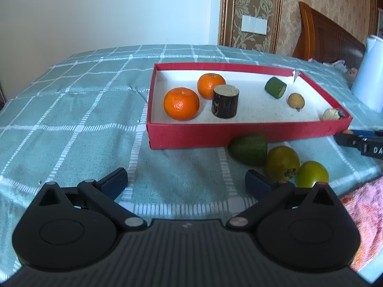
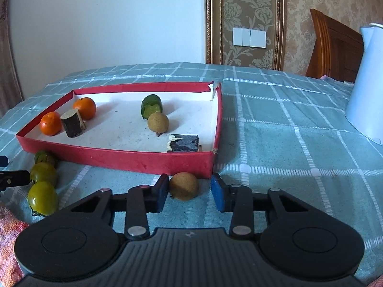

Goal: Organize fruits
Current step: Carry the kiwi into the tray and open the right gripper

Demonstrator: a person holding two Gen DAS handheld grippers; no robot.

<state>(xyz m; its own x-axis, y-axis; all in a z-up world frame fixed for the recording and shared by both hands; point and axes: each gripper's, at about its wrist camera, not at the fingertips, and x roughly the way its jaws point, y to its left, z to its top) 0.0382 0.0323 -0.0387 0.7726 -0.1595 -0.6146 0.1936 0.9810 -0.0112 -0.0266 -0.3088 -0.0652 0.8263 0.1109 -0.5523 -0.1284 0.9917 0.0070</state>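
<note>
A red box [image 1: 215,136] [image 2: 134,161] holds two oranges [image 1: 181,104] [image 2: 84,108], a dark sugarcane piece [image 1: 225,101] [image 2: 72,123], a green piece [image 1: 275,87] [image 2: 151,106], a brown longan [image 1: 296,100] [image 2: 158,122] and another dark piece [image 2: 184,143]. Before the box lie a green chunk [image 1: 249,149] and two green persimmons [image 1: 282,162] [image 2: 43,198]. My left gripper [image 1: 186,181] is open and empty, just left of them. My right gripper [image 2: 189,192] is open around a second longan [image 2: 183,186], which touches the left pad.
The table has a teal checked cloth [image 1: 71,119]. A white kettle [image 2: 368,83] stands at the right. A pink towel [image 1: 363,215] lies at the near edge. A wooden headboard [image 1: 328,35] stands behind.
</note>
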